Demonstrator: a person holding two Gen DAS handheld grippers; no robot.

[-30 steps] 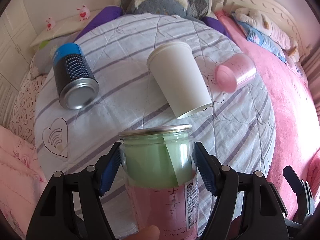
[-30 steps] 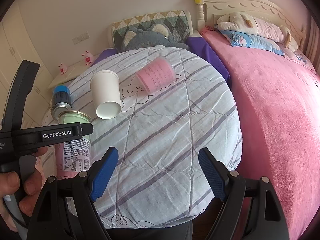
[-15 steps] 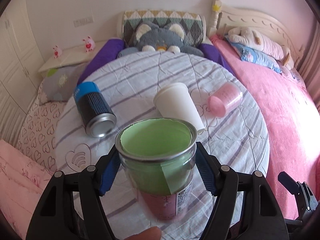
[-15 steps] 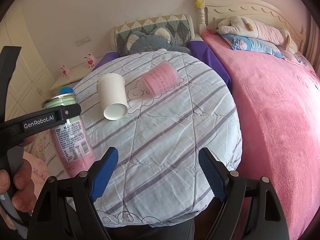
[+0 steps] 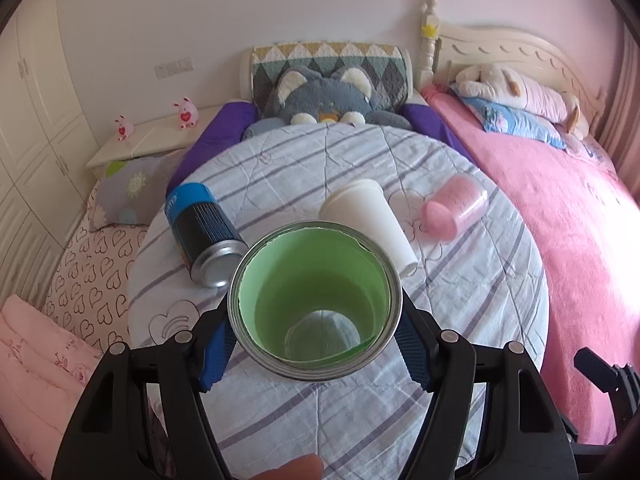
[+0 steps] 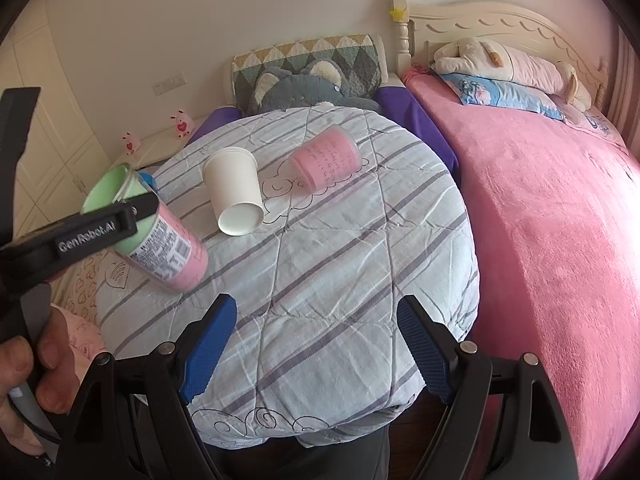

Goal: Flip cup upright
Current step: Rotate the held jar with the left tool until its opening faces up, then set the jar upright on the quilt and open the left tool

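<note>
White "GenRobot.AI" lettering (left gripper point(image 6: 132, 216))

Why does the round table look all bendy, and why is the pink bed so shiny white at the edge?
Both views use fisheye lenses, so the striped table bulges and the corners go dark. In the right wrist view, sunlight washes out the pink bed at its right edge; the left wrist view shows the same glare. The green-lined can in the left gripper sits close yet looks sharp.

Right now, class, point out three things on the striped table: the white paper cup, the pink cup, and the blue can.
white paper cup point(image 6: 234, 190): right wrist view, on its side wall.
pink cup point(image 6: 326, 160): right wrist view, on its printed side.
blue can point(image 5: 202, 228): left wrist view, on its dark body.
</note>
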